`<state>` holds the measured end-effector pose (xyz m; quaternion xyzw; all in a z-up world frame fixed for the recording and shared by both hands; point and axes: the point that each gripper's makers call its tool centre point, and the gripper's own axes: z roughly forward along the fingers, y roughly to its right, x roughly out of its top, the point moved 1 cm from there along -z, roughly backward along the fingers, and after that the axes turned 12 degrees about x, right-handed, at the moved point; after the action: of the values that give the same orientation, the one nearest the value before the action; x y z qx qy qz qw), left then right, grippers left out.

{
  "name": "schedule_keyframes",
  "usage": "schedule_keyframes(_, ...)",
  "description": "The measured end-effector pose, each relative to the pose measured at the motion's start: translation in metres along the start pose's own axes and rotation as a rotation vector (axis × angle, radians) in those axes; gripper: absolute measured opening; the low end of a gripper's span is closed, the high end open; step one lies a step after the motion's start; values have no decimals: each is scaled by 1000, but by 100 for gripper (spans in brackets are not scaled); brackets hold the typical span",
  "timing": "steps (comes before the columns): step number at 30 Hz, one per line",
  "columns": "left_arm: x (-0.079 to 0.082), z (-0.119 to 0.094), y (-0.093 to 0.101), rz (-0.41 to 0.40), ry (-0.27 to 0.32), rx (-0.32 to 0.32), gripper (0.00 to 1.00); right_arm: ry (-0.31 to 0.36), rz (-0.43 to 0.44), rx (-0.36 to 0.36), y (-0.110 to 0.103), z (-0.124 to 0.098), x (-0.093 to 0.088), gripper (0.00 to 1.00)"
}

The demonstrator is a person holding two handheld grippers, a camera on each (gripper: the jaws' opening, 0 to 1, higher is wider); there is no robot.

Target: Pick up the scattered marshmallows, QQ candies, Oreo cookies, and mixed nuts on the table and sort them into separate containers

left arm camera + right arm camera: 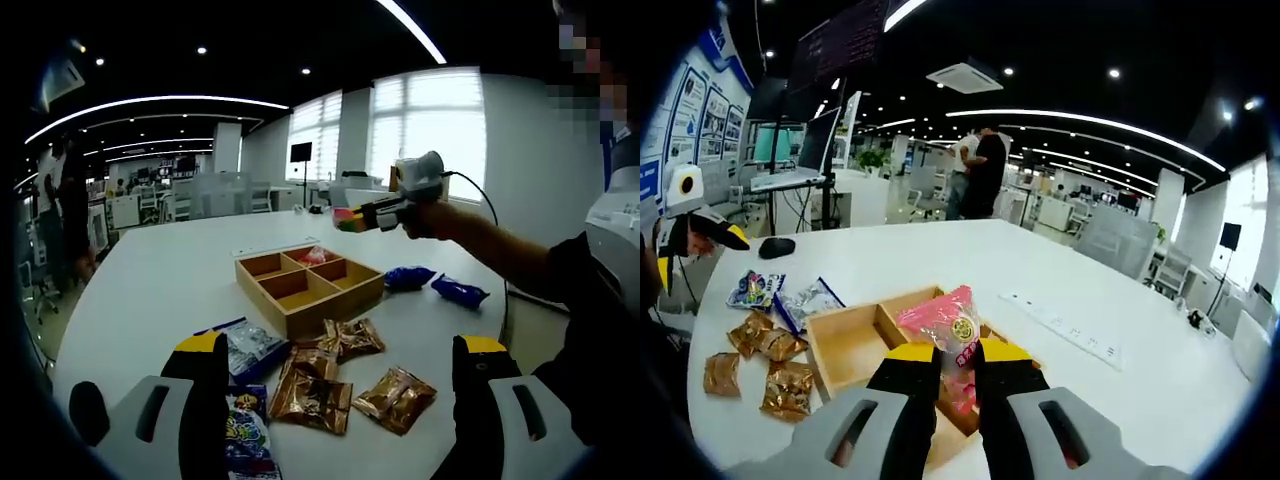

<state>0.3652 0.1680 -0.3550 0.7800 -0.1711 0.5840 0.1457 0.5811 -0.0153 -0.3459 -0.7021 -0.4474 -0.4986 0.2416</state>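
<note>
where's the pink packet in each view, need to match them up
left gripper view: the pink packet sits right of centre, upper middle, clamped in the right gripper above the table's far side.
right gripper view: low centre, shut between that view's own jaws, over the wooden tray.
shared landmark: the wooden tray, with the brown packets beside it.

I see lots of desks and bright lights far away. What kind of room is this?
Most likely a big open office. Rows of desks and chairs stretch back under long ceiling light strips, and a monitor on a stand sits by the windows. The snacks and wooden tray lie on a large white table.
</note>
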Motion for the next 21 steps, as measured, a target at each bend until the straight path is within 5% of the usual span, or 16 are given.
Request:
schedule_keyframes(15,1,-4,-2,7,1,8,96,-53,-2,-37,35,50,-15,10)
schedule_keyframes(21,0,-6,-5,5,4,18,96,-79,10,-21,32,64,-27,10)
